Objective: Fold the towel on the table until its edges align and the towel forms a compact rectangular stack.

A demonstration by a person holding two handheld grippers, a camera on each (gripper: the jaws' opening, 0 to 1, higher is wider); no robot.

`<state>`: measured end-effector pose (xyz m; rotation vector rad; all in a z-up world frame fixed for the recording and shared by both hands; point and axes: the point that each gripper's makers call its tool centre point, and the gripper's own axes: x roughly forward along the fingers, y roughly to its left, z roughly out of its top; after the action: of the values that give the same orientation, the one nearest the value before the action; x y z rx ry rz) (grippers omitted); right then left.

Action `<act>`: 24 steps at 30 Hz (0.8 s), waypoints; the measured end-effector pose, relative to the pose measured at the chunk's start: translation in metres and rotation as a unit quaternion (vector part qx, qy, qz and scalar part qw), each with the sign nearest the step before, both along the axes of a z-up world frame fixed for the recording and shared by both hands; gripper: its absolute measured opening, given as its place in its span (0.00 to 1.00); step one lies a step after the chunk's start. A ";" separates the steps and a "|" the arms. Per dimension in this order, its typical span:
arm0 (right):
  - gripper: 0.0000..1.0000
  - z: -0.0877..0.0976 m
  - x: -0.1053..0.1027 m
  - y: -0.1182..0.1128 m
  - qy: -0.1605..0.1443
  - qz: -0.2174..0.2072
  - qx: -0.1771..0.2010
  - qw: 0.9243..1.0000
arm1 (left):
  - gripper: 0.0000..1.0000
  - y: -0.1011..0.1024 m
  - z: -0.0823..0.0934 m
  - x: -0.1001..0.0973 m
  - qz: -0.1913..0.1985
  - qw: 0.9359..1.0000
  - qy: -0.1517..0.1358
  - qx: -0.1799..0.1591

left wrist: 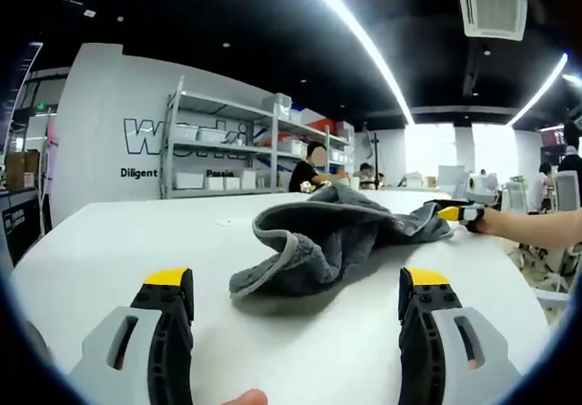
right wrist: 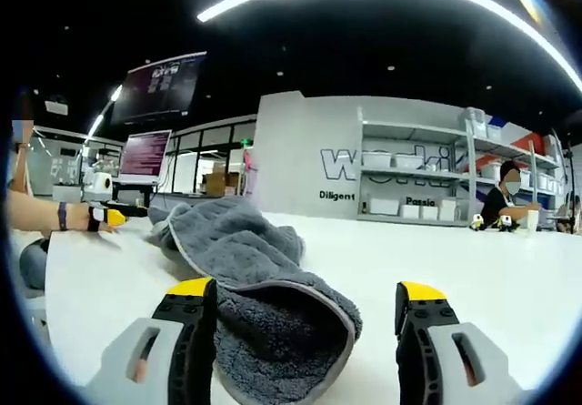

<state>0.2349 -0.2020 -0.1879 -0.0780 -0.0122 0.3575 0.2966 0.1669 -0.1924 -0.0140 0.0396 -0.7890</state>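
Towel (left wrist: pixel 341 237), grey and crumpled, lies loose on the white desk (left wrist: pixel 109 241). Left tongs (left wrist: pixel 296 300) gape open at six o'clock, short of its near edge. Right tongs (right wrist: pixel 305 318) stand open too, one jaw resting against the towel's rounded corner.

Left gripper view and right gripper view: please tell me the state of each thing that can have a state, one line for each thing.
towel: unfolded, crumpled in a loose heap on the table, one corner lying between the right gripper's jaws.
left gripper: open, empty, jaws apart short of the towel.
right gripper: open, jaws on either side of a towel corner, not closed on it.
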 end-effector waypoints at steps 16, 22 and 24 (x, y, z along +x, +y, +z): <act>0.74 -0.018 -0.006 -0.015 0.048 -0.057 -0.020 0.997 | 0.89 0.001 -0.002 0.027 -0.001 1.000 -0.011 0.022; 0.66 -0.025 -0.005 -0.015 0.064 -0.062 -0.035 0.995 | 0.88 0.000 0.001 0.026 -0.010 1.000 -0.021 0.018; 0.65 -0.026 -0.004 -0.015 0.068 -0.062 -0.039 0.995 | 0.86 0.000 0.003 0.026 -0.012 1.000 -0.022 0.014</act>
<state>0.2308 -0.2168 -0.2142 -0.1307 0.1400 0.2393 0.3226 0.1667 -0.1898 0.0312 0.0090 -0.8129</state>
